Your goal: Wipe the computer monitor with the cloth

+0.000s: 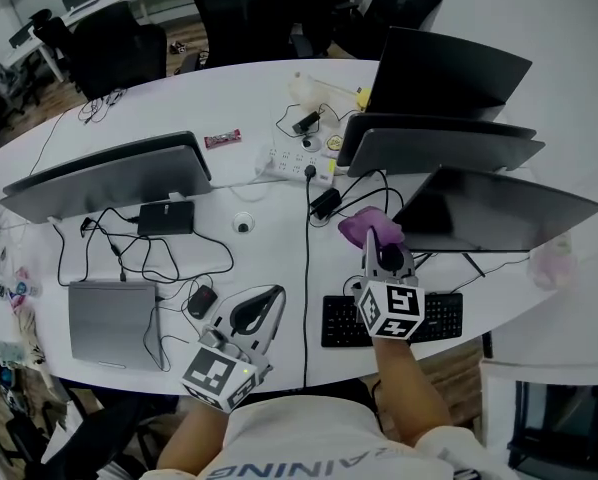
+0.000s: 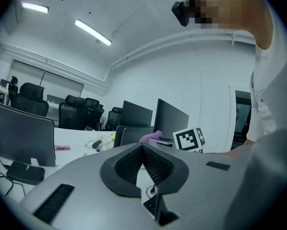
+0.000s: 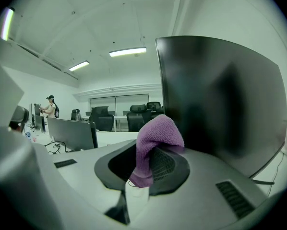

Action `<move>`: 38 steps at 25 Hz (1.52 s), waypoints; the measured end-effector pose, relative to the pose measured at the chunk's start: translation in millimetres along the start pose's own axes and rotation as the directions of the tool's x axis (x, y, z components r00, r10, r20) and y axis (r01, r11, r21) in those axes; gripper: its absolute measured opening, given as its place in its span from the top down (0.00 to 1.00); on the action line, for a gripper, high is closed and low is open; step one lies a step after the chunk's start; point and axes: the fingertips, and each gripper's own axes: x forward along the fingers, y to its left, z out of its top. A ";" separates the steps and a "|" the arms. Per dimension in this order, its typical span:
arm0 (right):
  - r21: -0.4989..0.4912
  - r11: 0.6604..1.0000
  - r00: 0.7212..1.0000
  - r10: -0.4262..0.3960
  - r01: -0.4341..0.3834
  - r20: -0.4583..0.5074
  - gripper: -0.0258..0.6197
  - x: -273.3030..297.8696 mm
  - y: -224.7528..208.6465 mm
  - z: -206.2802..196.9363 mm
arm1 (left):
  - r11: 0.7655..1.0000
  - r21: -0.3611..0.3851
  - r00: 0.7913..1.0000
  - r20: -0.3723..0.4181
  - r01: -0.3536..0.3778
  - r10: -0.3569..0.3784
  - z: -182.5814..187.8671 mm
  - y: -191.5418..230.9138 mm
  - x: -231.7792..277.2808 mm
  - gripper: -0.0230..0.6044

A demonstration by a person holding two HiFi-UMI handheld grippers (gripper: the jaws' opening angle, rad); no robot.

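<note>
**Right claw** (image 1: 382, 240) (image 3: 149, 153): the jaws are clamped on the purple cloth (image 1: 360, 226) (image 3: 153, 140). In the right gripper view, the cloth stands up out of the jaws. Its long axis runs roughly bottom to top of the frame, and its folded upper end leans right, toward the monitor (image 3: 220, 104). In the head view, this claw sits right of centre, above the keyboard (image 1: 429, 318), with its tips pointing toward the top of the frame.

**Monitor** (image 1: 499, 213): it stands at the right of the white counter (image 1: 259, 98). Its long axis runs left to right across the frame. Its dark screen fills the right half of the right gripper view. The cloth lies just beside the monitor's left edge. Contact between the two cannot be determined.

**Left claw** (image 1: 274, 296) (image 2: 142, 147): the ribbed jaws are pressed together with nothing between them. It is held over the counter at lower centre-left, tips angled to the upper right, near a mouse (image 1: 201, 301) and a closed laptop (image 1: 114, 320).
</note>
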 end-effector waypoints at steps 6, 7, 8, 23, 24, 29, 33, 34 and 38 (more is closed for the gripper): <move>-0.002 1.000 0.998 0.012 -0.012 0.067 0.87 -6.0 1.4 37.6 | 1.000 0.005 1.000 0.013 -0.007 0.007 5.1 -1.5 -2.2 0.95; -0.003 1.000 0.997 0.011 -0.011 0.074 0.87 -6.5 1.4 42.3 | 1.000 0.006 1.000 0.015 -0.009 0.009 6.4 -1.8 -2.6 0.95; -0.004 1.000 0.997 0.010 -0.010 0.080 0.87 -6.8 1.6 46.3 | 1.000 0.007 1.000 0.018 -0.011 0.011 7.5 -1.9 -3.0 0.95; -0.029 0.999 0.991 0.018 -0.015 0.129 0.87 -17.1 3.5 89.6 | 0.999 0.035 0.998 0.060 -0.004 0.002 25.2 -9.7 -0.8 0.95; -0.031 0.999 0.991 0.016 -0.012 0.132 0.87 -17.8 3.0 93.0 | 0.999 0.037 0.998 0.064 -0.002 -0.001 26.9 -10.8 0.0 0.95; -0.039 0.999 0.990 0.006 -0.001 0.142 0.87 -19.2 3.6 109.7 | 0.999 0.039 0.997 0.075 0.009 -0.012 29.4 -14.8 0.4 0.95; -0.060 0.998 0.988 0.005 0.004 0.152 0.87 -20.7 3.5 123.7 | 0.999 0.040 0.997 0.079 0.022 -0.025 29.9 -19.6 0.3 0.95; -0.066 0.998 0.988 0.006 0.004 0.157 0.87 -21.0 3.9 127.5 | 0.999 0.041 0.996 0.081 0.023 -0.026 30.0 -19.9 -0.2 0.95; -0.069 0.998 0.984 0.008 0.005 0.181 0.88 -24.2 4.2 142.0 | 0.999 0.044 0.996 0.083 0.026 -0.030 30.1 -20.5 -1.3 0.95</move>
